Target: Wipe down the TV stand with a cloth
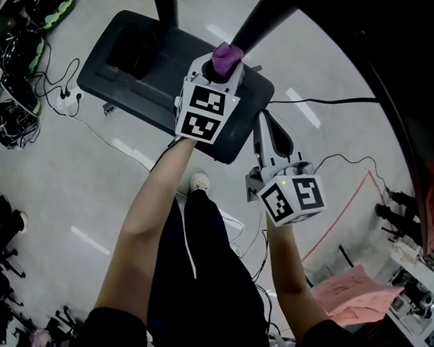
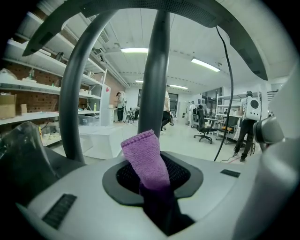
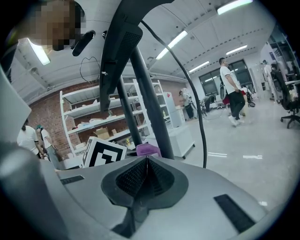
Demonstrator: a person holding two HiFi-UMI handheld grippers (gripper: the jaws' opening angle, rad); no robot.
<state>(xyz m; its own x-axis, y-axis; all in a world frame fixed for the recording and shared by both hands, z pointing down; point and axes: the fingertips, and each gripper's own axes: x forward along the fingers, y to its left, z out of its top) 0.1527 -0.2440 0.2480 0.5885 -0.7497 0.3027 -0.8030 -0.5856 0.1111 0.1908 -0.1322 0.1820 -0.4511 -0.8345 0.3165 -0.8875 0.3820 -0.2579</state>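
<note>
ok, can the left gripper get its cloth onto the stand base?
Likely yes: the left gripper, shut on the purple cloth, hangs above the base beside a pole, nothing visibly between.

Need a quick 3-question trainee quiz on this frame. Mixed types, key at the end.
1. True or false: the right gripper is shut on the cloth.
2. The cloth in the left gripper is: A green, B purple, C white.
3. In the head view, which dark thing lies on the floor under the left gripper?
Key: 1 false, its jaws are shut on nothing; 2 B; 3 the TV stand base.
</note>
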